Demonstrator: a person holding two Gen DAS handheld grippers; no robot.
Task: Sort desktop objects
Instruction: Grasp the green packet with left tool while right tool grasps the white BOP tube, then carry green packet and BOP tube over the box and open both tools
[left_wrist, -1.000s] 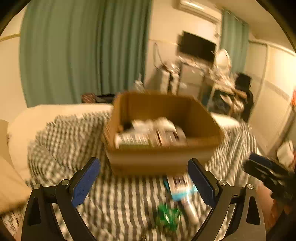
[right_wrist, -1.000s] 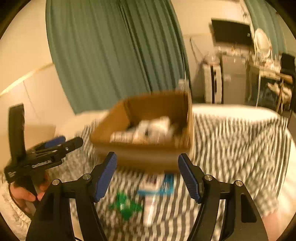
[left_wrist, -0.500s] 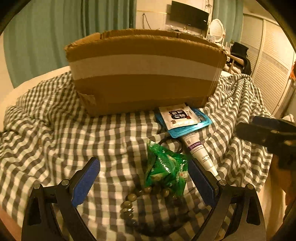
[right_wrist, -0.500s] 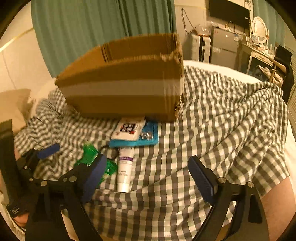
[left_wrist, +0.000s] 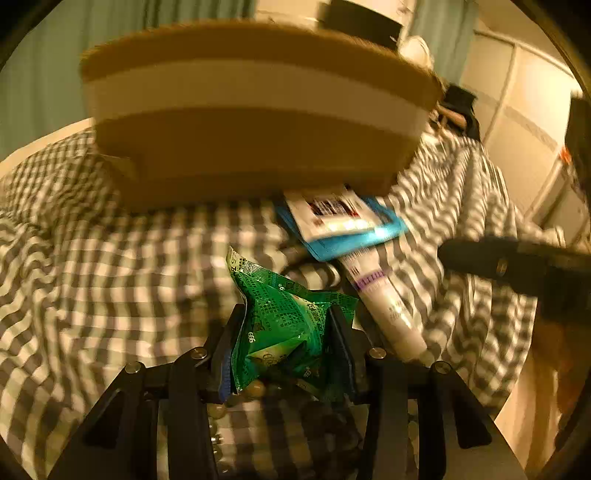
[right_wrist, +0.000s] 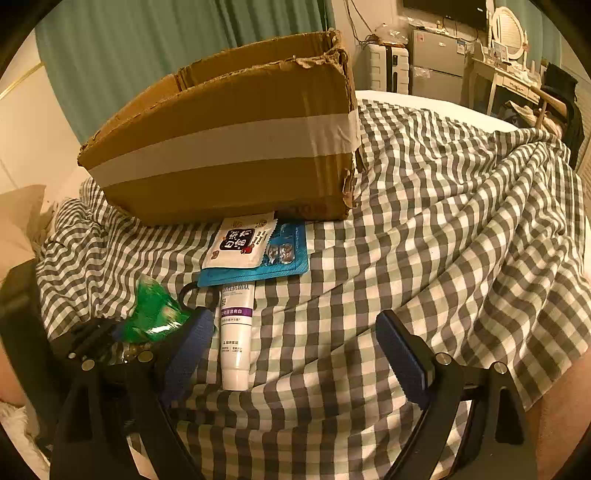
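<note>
A brown cardboard box (right_wrist: 229, 147) with a pale strip of tape across its front wall stands on a bed covered by a grey-and-white checked cloth (right_wrist: 424, 229); everything else lies in front of this box, on the side nearer the cameras. Touching the foot of the box is a white flat sachet with a black label (right_wrist: 242, 242); it lies on top of a blue flat foil packet (right_wrist: 288, 258), which juts out to the right of and below the sachet. Just in front of the blue packet lies a white squeeze tube with a purple band (right_wrist: 236, 328), cap end pointing away from the box; a thin black ring (right_wrist: 195, 291) lies beside the tube's upper end, on the left.

The left gripper (left_wrist: 284, 347) has its two blue-padded fingers closed against the sides of a crumpled green foil snack packet (left_wrist: 284, 314); the packet stands up between the pads, well in front of the box and to the left of the tube; whether it is off the cloth cannot be told. Under the left gripper a string of round greenish beads (left_wrist: 236, 398) lies on the cloth. The left wrist view is blurred.

The right gripper (right_wrist: 295, 354) has its fingers spread wide apart with nothing between them but checked cloth; it hangs in front of the box and to the right of the tube; its left pad (right_wrist: 188, 354) sits close beside the tube.
</note>
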